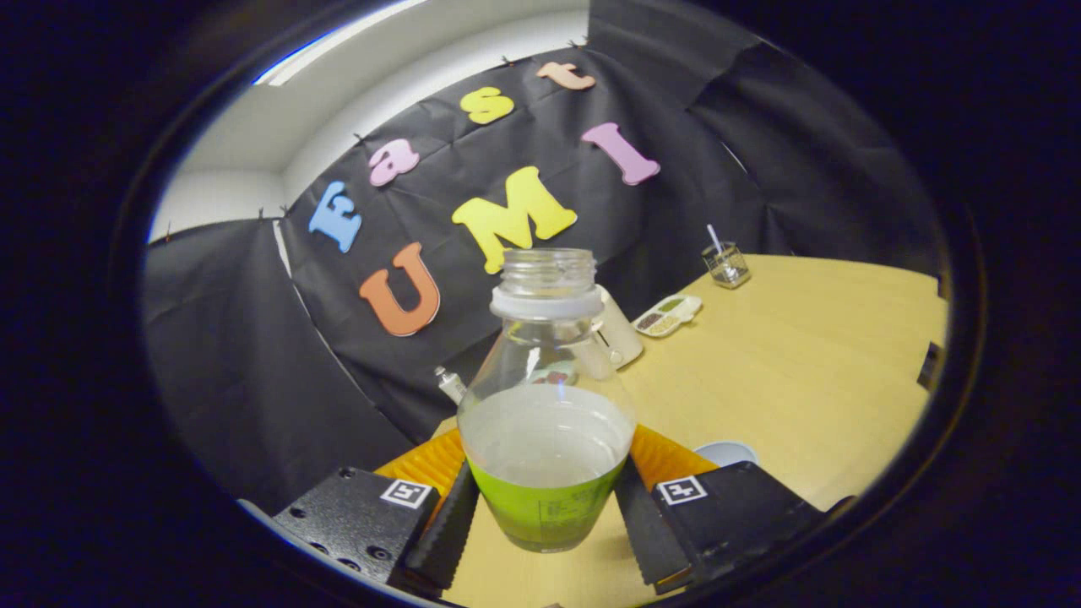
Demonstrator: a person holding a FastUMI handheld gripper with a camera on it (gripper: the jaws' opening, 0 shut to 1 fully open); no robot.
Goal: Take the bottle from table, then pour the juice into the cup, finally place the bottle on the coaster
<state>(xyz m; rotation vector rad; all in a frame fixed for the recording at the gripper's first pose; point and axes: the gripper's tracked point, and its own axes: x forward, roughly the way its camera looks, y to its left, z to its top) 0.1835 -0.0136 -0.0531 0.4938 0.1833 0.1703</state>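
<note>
A clear bottle (pixel 547 397) with a green label, an open neck and a white collar stands between my fingers. Pale liquid fills its lower part. My gripper (pixel 545 507) is shut on it, with one finger (pixel 446 523) pressing each side of the labelled base. The whole scene looks tilted. Just behind the bottle lies a ridged orange coaster (pixel 422 464), and the bottle hides its middle. Beyond the right finger, the pale rim of a cup (pixel 726 453) peeks out on the wooden table (pixel 802 380).
A white container (pixel 621 333) stands behind the bottle's shoulder. Farther back are a small divided dish (pixel 669 314) and a glass with a straw (pixel 726 263). A small bottle (pixel 450 384) stands by the black cloth wall. Bare wood stretches off to the right.
</note>
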